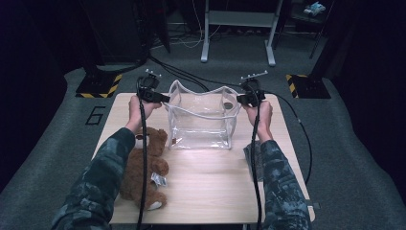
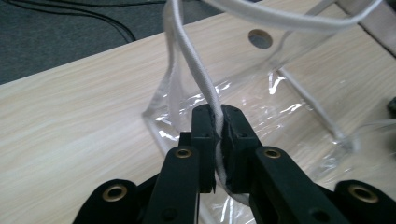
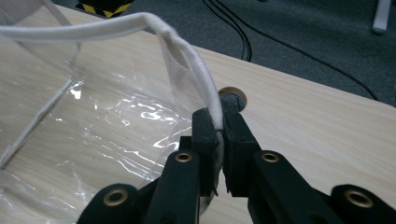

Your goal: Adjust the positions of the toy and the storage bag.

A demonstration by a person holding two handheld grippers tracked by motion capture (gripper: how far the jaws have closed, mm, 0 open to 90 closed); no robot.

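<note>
Your left claw (image 2: 217, 135) pinched the white rim of the clear bag (image 1: 201, 120), and your right claw (image 3: 218, 133) pinched the opposite rim. The bag stood upright near the far edge of the worktop (image 1: 210, 187).

Left claw (image 2: 217, 135) pinches the clear bag's (image 2: 261, 88) white rim on the wooden table (image 2: 79, 121)

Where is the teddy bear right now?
In the high view the brown teddy bear lies on the table's near left part, beside the person's left forearm, just left of the clear bag standing mid-table.
</note>
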